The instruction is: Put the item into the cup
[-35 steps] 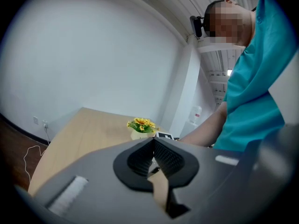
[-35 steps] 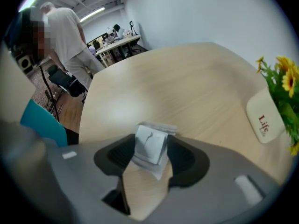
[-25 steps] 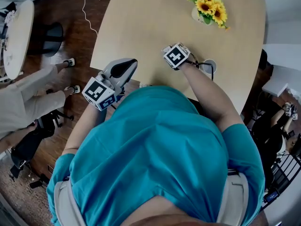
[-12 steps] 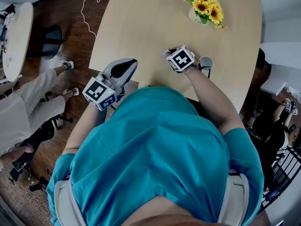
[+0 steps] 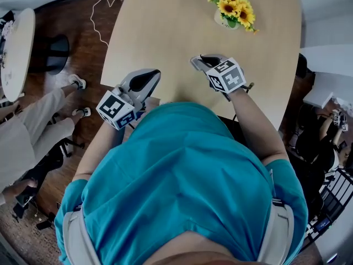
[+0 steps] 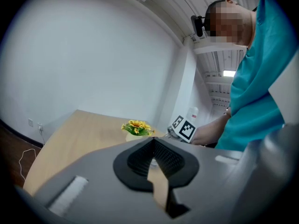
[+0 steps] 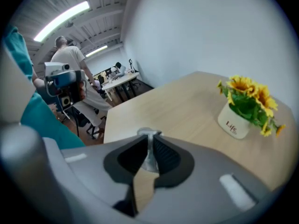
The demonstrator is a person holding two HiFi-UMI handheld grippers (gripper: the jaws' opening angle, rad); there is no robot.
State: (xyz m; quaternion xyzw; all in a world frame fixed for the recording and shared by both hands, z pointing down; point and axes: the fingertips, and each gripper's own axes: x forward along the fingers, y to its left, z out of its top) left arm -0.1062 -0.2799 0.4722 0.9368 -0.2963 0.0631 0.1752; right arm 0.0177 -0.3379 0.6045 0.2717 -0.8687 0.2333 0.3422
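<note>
**Left of the bench.** In the head view a pale round table [image 5: 16,43] stands on the dark wood floor [image 5: 83,37]. A seated person in light trousers [image 5: 22,142] is beside it. Both are well apart from the bench [image 5: 160,32].

**Left gripper** [image 6: 152,143]. I hold it at the bench's near left edge, pointing roughly level across the top. Its jaws meet at the tips, with nothing between them.

**Right gripper** [image 7: 150,137]. It is over the near part of the bench, tilted downward. Its jaws have just been closing and stand narrow, clamped on the item [image 7: 150,154]. This is a thin silvery piece standing upright between the pads, its rounded end just proud of the tips. The item is carried in these jaws, above the bench top.

**Containers.** A white pot [image 7: 233,122] stands on the bench toward the far edge. It holds yellow sunflowers [image 7: 250,94] with green leaves. It lies beyond the right gripper and slightly to its right, well apart from it. I cannot make out the cup in any view.
</note>
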